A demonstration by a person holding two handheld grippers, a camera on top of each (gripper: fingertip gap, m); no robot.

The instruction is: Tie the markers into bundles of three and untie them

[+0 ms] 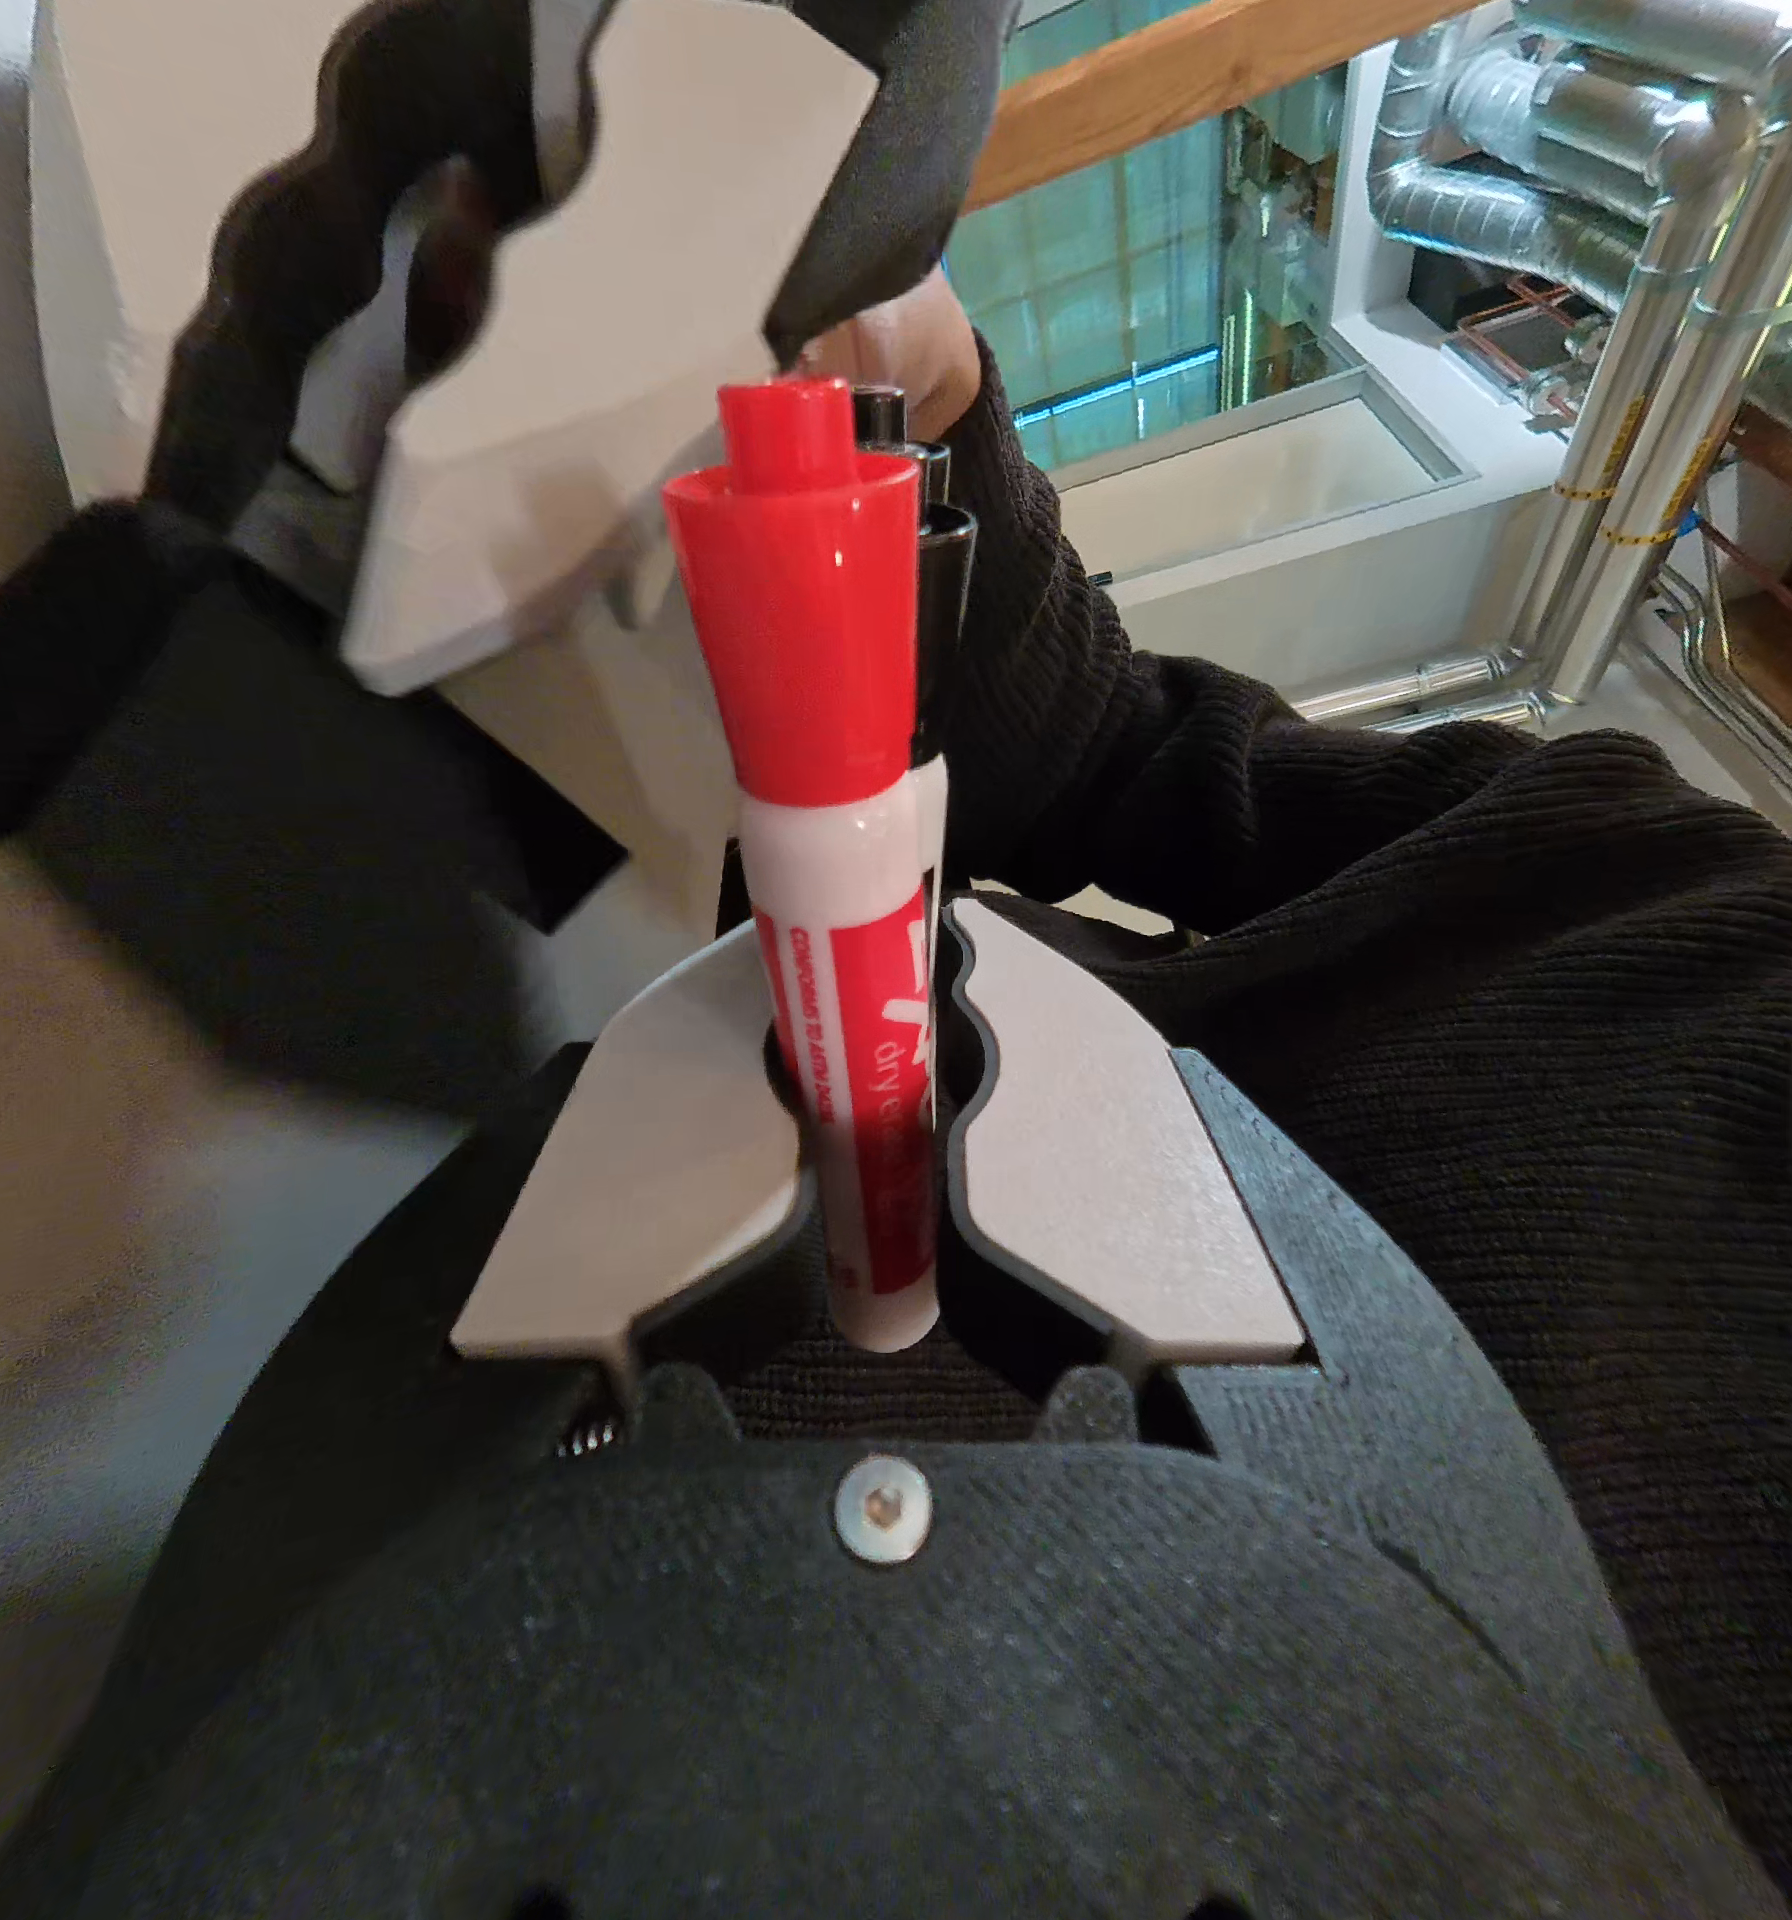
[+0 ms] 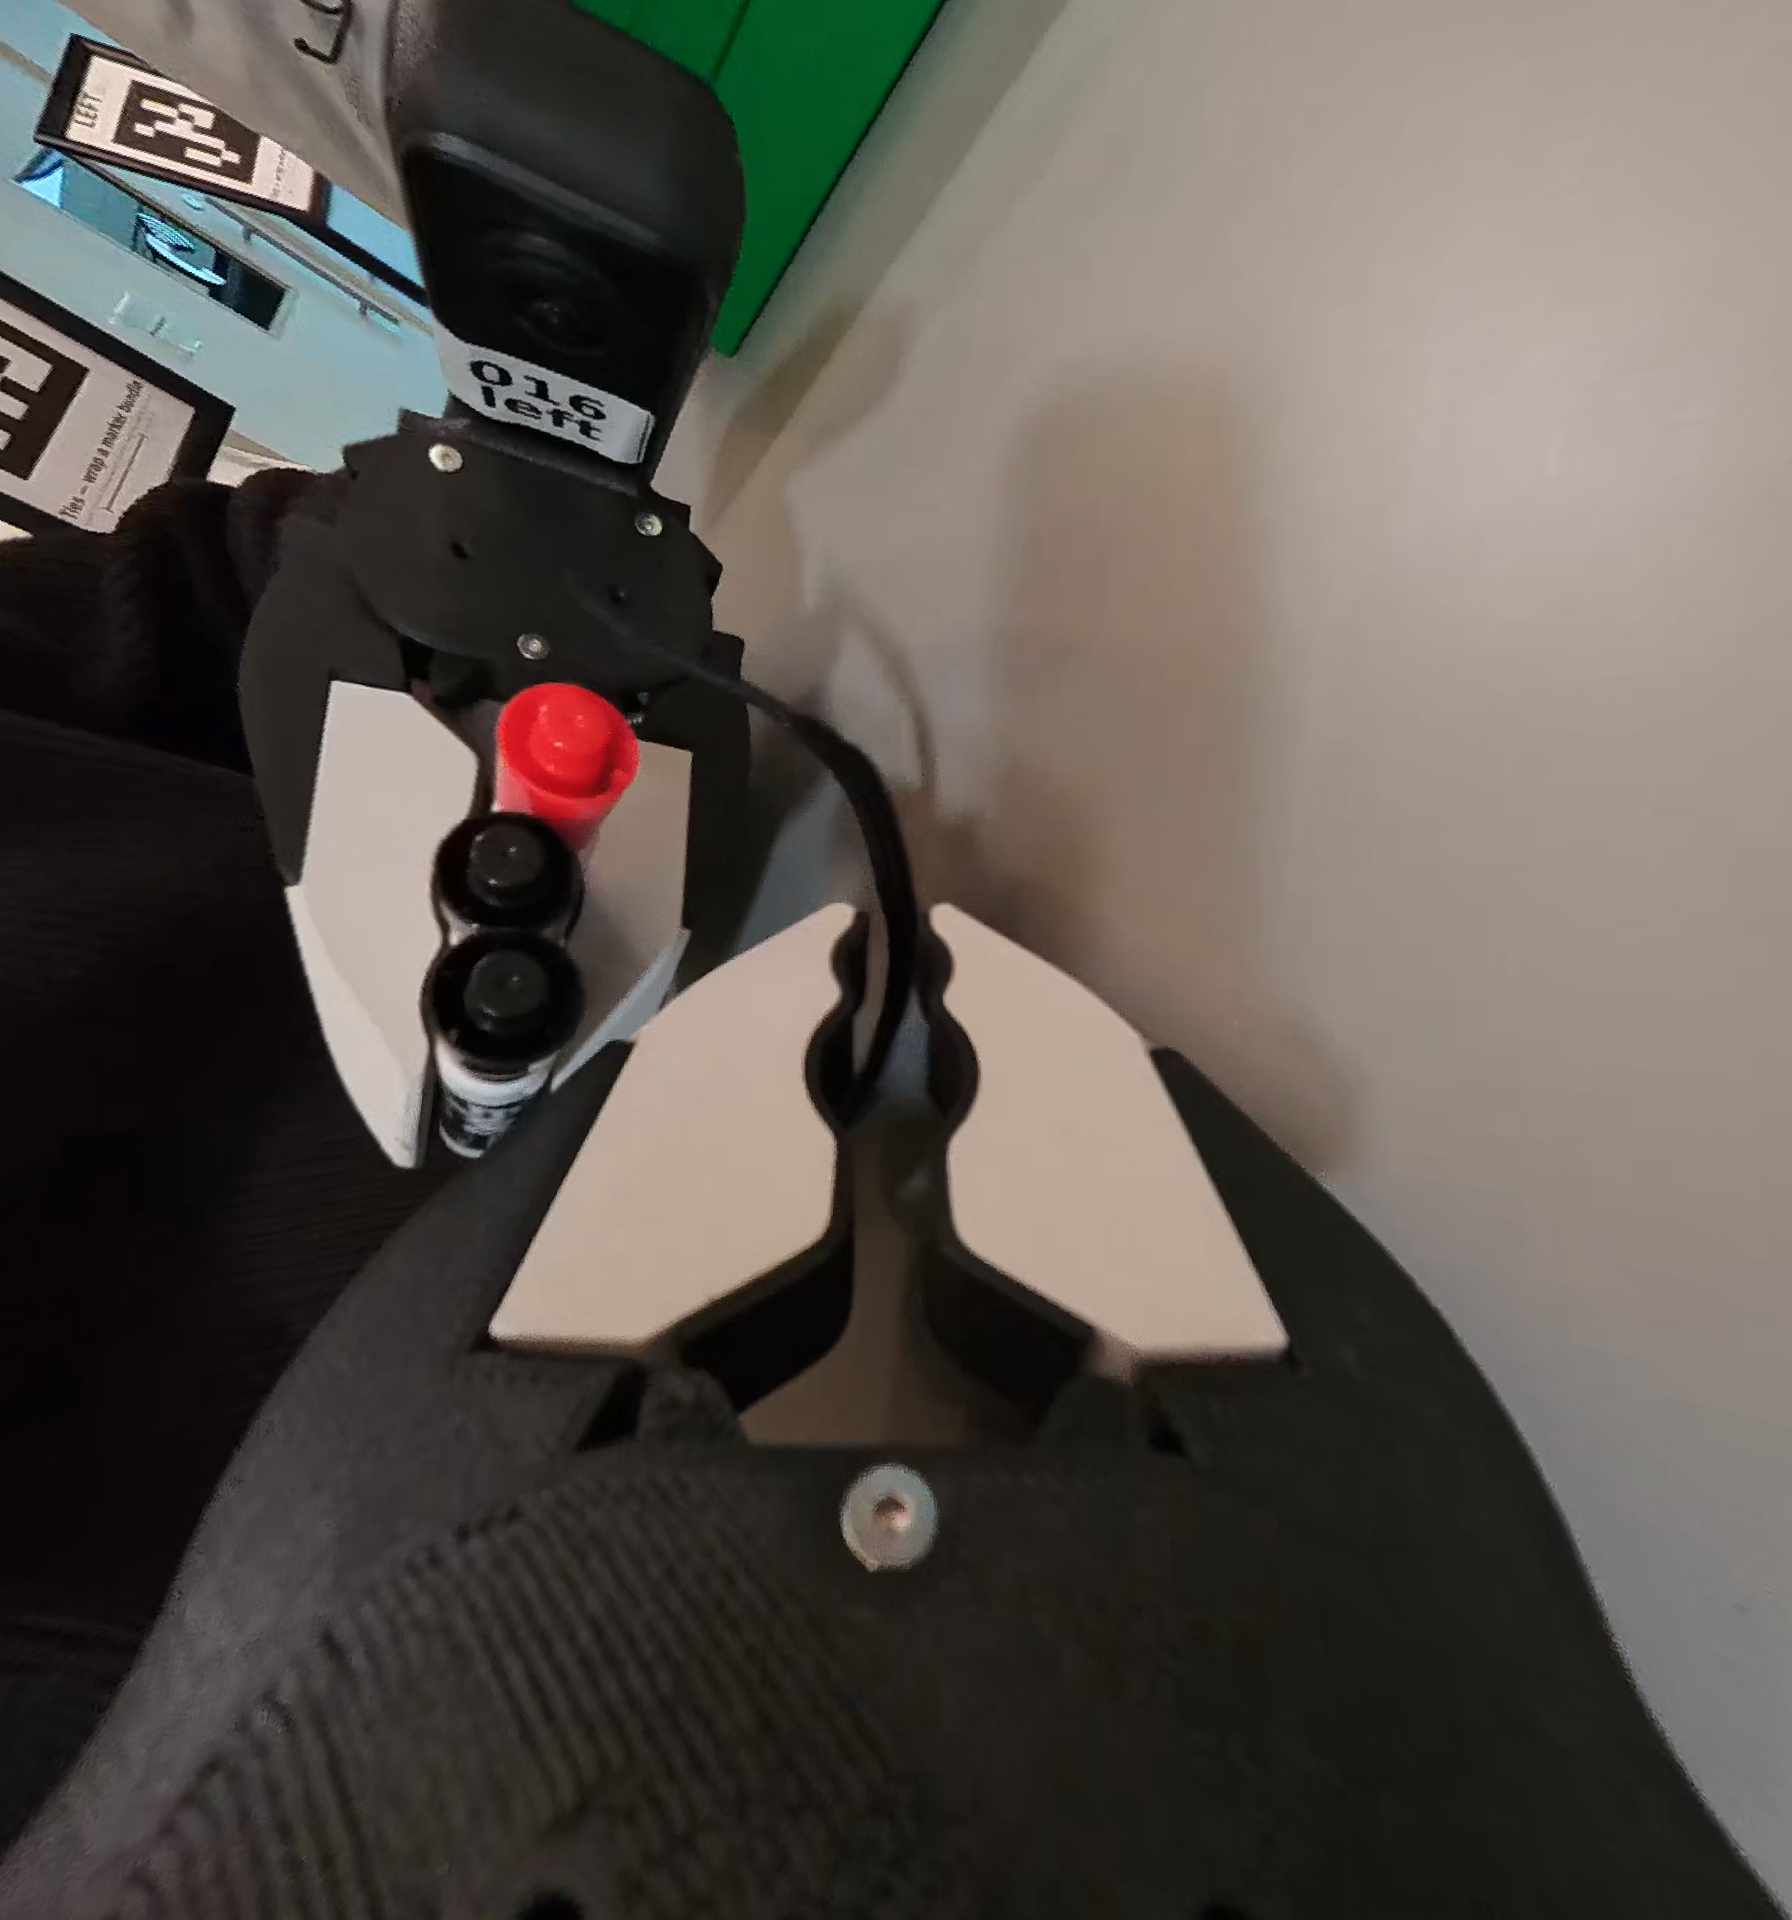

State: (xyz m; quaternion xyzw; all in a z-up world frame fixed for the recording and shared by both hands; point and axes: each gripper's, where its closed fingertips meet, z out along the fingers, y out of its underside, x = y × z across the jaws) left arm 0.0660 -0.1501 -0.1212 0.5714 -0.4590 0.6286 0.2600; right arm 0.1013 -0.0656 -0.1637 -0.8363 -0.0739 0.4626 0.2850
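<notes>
Gripping the bundle of markers, your left claw (image 1: 861,1039) has its two grey fingers (image 1: 663,1132) closed on the white barrels, with the red marker (image 1: 819,831) nearest the lens and standing up out of the jaws, cap end away from the claw. Two black markers (image 2: 502,935) sit pressed against it in a row, as your right wrist view shows from the cap ends. Nothing carries the bundle but the claw; it is held in the air in front of your black knitted sleeve (image 1: 1391,1039).

Your right claw (image 2: 887,997) is pinched nearly together on a thin black tie (image 2: 897,925), which runs up from between its fingertips in a curve to the left claw's body beside the red cap. In the left wrist view that right claw (image 1: 601,343) hangs blurred, just beyond the marker caps, close to the red one; whether it touches them you cannot tell.

Farther off lie a pale wall (image 2: 1391,623) and silver pipes (image 1: 1650,312).
</notes>
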